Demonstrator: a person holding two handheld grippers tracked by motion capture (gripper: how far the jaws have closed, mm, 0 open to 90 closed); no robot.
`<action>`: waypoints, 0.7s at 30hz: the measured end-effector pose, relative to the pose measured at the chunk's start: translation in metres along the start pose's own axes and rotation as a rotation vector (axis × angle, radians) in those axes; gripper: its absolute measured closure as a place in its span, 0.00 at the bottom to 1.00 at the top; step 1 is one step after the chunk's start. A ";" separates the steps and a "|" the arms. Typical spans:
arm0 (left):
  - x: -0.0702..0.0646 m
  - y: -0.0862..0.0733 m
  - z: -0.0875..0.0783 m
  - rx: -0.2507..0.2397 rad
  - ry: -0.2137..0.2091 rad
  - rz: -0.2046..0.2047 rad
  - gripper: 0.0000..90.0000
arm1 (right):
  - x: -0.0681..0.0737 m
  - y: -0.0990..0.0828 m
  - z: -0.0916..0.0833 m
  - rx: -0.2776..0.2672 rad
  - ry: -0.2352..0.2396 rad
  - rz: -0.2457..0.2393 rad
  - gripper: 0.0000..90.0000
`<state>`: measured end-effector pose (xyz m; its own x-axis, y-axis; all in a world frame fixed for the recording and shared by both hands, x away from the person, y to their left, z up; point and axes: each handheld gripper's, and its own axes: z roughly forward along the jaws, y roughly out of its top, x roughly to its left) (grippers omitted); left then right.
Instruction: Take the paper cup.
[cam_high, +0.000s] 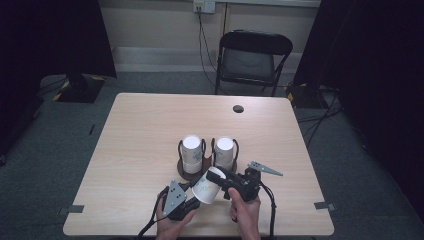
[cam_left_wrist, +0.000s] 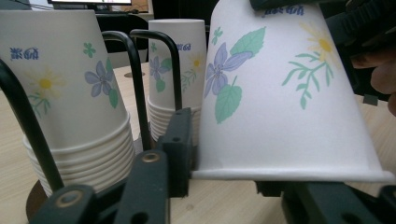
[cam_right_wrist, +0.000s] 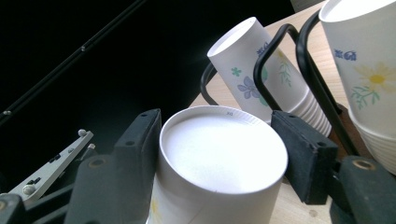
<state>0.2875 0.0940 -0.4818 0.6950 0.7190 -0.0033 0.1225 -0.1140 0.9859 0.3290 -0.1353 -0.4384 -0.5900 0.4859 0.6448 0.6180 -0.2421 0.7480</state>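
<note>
Right gripper (cam_high: 216, 176): we see its jaws clamping the closed base of a single paper cup (cam_high: 207, 187).
Left gripper (cam_high: 187, 196): we see its jaws at the cup's rim (contact unclear).
Cup position: tilted above the table (cam_high: 140, 125), just before two cup stacks (cam_high: 192, 154) in a rack (cam_high: 195, 172).

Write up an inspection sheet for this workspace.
Surface: wooden table, bare apart from the job's things.
Job's things: loose paper cup, tilted above the table; two upside-down cup stacks in a wire holder.
Clutter: nothing seen.
Grippers: right hand-held gripper clamps the cup's base; left hand-held gripper at its rim, grip unclear.
Cables: a cable trails from each gripper.
Surroundings: folding chair, wall socket, dark curtains.
</note>
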 end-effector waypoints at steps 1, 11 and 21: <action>0.001 0.000 0.000 0.000 -0.003 -0.003 0.74 | -0.001 0.000 0.000 0.000 0.000 0.005 0.39; 0.010 -0.002 -0.003 -0.007 -0.041 -0.059 0.88 | -0.002 -0.001 -0.001 -0.005 -0.017 -0.009 0.38; 0.016 -0.001 -0.006 -0.010 -0.080 -0.089 0.92 | -0.003 0.000 -0.001 -0.005 -0.025 -0.018 0.38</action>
<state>0.2941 0.1098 -0.4814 0.7363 0.6686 -0.1042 0.1798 -0.0449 0.9827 0.3301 -0.1378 -0.4400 -0.5877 0.5110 0.6273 0.6047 -0.2377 0.7602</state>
